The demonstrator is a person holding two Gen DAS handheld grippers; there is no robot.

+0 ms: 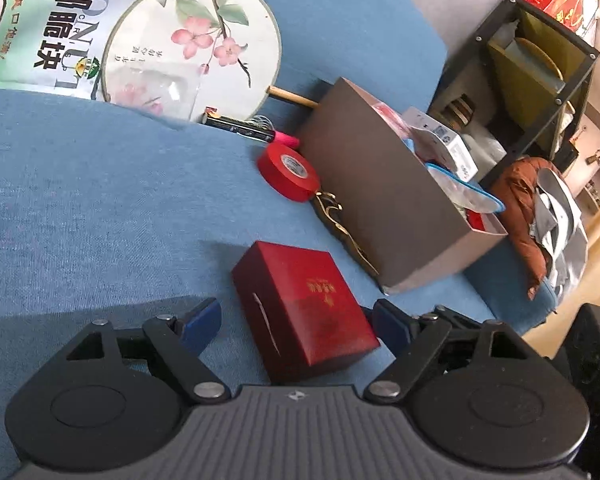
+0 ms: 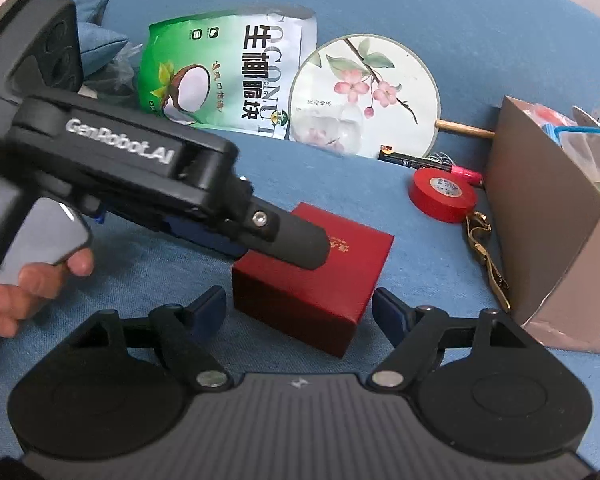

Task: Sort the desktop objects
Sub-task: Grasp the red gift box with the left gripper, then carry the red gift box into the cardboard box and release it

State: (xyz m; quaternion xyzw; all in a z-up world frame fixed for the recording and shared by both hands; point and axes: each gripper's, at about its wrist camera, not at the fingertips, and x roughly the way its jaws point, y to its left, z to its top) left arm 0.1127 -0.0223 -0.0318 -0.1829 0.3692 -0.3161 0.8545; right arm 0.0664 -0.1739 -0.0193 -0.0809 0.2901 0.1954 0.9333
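Note:
A dark red gift box (image 1: pixel 304 308) lies on the blue cloth; it also shows in the right wrist view (image 2: pixel 320 276). My left gripper (image 1: pixel 298 318) is open, its blue pads on either side of the box without touching it. In the right wrist view the left gripper reaches in from the left, its finger (image 2: pixel 296 240) over the box top. My right gripper (image 2: pixel 298 308) is open and empty, just in front of the box. A brown cardboard box (image 1: pixel 384 196) holding several items stands to the right; it also shows in the right wrist view (image 2: pixel 540 220).
A red tape roll (image 1: pixel 288 170), a pink-capped marker (image 1: pixel 252 130), a round floral fan (image 1: pixel 192 44), a coconut snack bag (image 2: pixel 224 72) and a gold clip (image 2: pixel 486 256) lie on the cloth. A black shelf (image 1: pixel 540 80) stands beyond the table's right edge.

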